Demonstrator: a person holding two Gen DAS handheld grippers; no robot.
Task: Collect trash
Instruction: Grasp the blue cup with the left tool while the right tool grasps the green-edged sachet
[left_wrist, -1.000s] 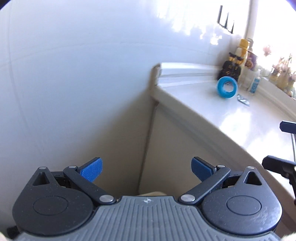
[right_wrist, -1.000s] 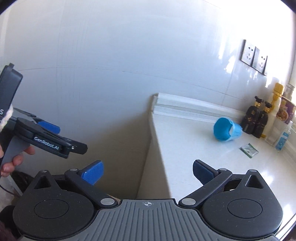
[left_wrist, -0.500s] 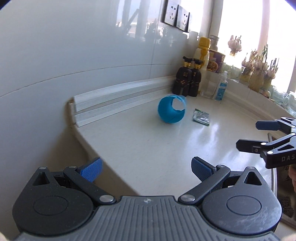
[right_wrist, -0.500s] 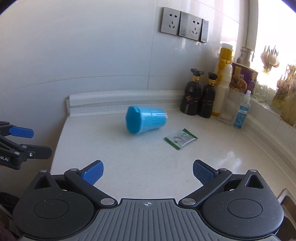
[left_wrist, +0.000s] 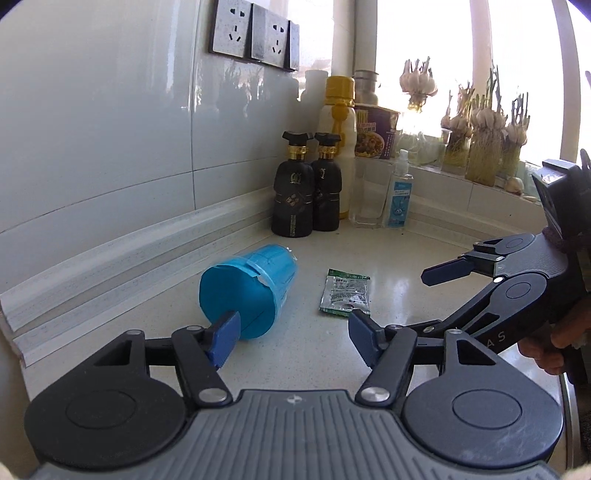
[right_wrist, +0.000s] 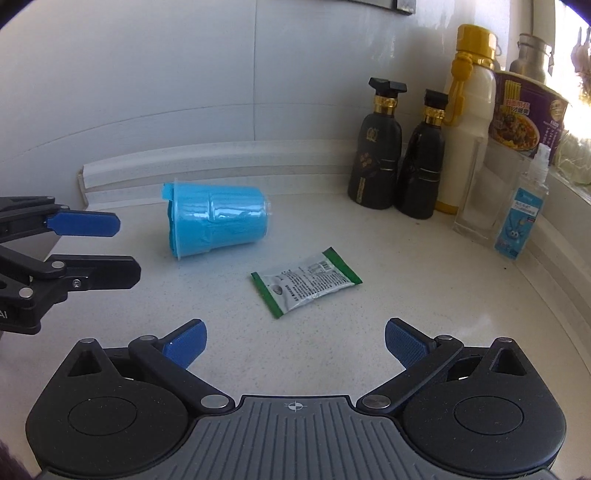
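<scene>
A blue plastic cup (left_wrist: 247, 291) lies on its side on the white counter (left_wrist: 314, 354), its mouth toward my left gripper; it also shows in the right wrist view (right_wrist: 218, 221). A small green-edged silver sachet (left_wrist: 345, 293) lies flat to the cup's right, and shows in the right wrist view (right_wrist: 306, 282) too. My left gripper (left_wrist: 293, 341) is open and empty, just short of the cup's mouth. My right gripper (right_wrist: 295, 345) is open and empty, a little short of the sachet.
Two black bottles (right_wrist: 399, 155), a yellow-capped bottle (right_wrist: 467, 114), a noodle cup (right_wrist: 528, 110), a glass (right_wrist: 480, 192) and a small sanitizer bottle (right_wrist: 521, 210) line the back right corner. Wall sockets (left_wrist: 255, 33) sit above. Garlic bunches (left_wrist: 480, 140) line the sill.
Both grippers have swung right from the wall and counter end and moved in over the counter. The cup and sachet are now close in front of them.
</scene>
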